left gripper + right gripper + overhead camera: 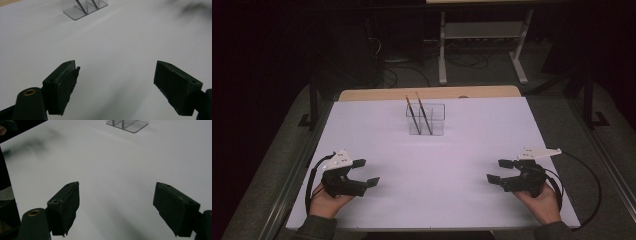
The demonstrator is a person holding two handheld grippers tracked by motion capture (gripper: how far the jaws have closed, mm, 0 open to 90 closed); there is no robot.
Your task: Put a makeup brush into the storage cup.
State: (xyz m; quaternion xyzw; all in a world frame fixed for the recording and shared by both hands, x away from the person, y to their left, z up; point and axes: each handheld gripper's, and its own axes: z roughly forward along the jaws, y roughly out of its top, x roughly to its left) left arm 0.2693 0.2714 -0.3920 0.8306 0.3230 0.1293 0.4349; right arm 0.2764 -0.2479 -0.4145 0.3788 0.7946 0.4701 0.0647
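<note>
Two pencils [418, 114] stand tilted in one clear holder [434, 120] near the far edge of the white surface [452, 165]. Both the left tool [366, 172] and the right tool [498, 171] gape empty at the near corners, wide bare room between. In the gripper views the holder's top is cut off.

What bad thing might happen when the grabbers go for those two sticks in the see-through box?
The clear plastic holder looks light and stands loose on the white table, so a bump from the open left gripper or right gripper might tip it. The two thin dark pencils lean close together, so grabbing one could snag the other and drag the holder along.
</note>
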